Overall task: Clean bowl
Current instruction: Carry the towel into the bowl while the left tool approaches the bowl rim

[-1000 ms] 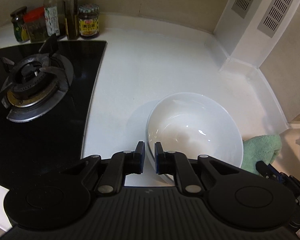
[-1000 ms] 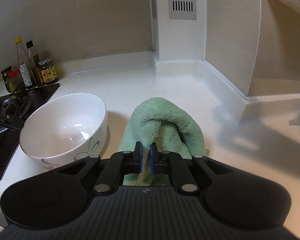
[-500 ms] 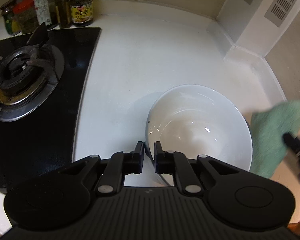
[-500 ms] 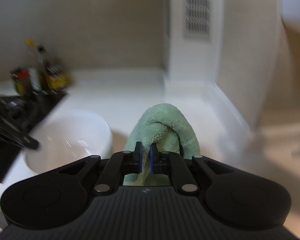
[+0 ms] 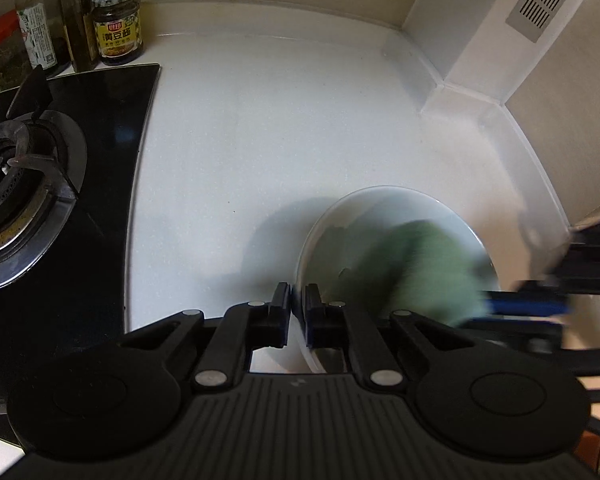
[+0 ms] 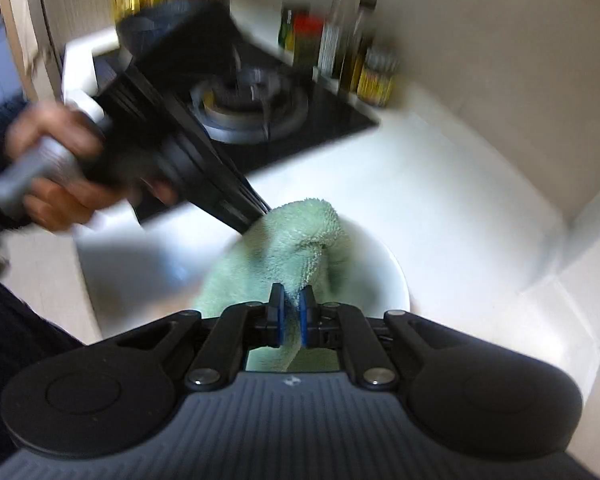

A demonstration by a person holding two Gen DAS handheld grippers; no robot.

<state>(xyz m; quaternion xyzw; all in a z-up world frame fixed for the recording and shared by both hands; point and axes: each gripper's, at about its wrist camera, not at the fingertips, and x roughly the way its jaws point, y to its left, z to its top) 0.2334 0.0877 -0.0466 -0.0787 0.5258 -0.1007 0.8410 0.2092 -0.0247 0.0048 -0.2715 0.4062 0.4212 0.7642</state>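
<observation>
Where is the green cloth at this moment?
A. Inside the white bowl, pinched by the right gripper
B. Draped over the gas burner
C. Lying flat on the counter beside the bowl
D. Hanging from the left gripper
A: the green cloth sits inside the white bowl, clamped in the right gripper.

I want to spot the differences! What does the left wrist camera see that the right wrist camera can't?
Only the left wrist camera shows the left claw shut on the round white ceramic bowl's rim and two slotted wall vents. Only the right wrist camera shows the person's hand on the left tool's grey handle. Both show the fluffy green cloth in the bowl, the black gas stove and sauce bottles.
</observation>
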